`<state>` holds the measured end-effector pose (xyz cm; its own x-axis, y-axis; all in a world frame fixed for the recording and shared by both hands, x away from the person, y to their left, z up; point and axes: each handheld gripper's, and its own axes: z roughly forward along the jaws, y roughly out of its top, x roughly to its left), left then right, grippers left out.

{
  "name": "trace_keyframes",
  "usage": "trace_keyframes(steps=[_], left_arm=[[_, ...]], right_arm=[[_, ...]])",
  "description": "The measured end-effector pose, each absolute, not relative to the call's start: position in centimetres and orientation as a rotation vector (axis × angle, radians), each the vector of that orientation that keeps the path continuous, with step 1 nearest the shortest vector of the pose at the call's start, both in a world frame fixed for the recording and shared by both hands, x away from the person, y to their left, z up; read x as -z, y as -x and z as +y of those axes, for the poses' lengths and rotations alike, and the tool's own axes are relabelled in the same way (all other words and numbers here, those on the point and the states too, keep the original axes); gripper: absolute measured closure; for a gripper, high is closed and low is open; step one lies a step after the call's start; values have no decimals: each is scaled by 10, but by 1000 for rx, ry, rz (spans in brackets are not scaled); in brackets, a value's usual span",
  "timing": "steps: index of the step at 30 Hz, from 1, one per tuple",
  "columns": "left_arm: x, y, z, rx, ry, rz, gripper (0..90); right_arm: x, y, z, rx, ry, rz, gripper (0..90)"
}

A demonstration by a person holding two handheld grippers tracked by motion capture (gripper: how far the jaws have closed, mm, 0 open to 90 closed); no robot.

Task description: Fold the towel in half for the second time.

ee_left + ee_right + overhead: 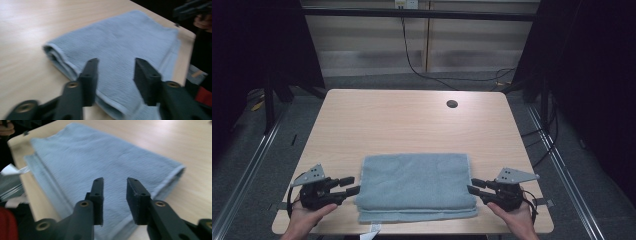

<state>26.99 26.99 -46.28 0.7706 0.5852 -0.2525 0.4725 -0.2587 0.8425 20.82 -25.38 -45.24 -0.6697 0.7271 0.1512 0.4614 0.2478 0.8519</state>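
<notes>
Already the pale blue terry-cloth towel (417,186) lies folded into a thick rectangle near the front edge of the light wooden table (412,120), several layers stacked, with a lower layer showing as a thin strip along its front side. By the look of it the folding is well along — whether one more fold is meant, I cannot tell from how it lies. The left gripper (350,185) sits at the towel's left end and the right gripper (475,186) at its right end, each held in a hand that comes in over the front edge. In both gripper views the black jaws stand spread over the cloth with nothing between them, so no grip has been taken yet; a further fold would need each to close on a short end.

Around it, the surface is bare apart from a small dark round hole (452,104) toward the far right corner. A white paper scrap (373,231) hangs at the front edge — well below the towel, not in the way.
</notes>
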Motion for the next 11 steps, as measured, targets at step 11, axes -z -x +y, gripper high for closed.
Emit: trace_keyframes(steps=[11], left_arm=[[479, -304, 279, -211, -1912, 971, 302]], right_arm=[[466, -230, -274, -1311, -1289, 2096, 390]])
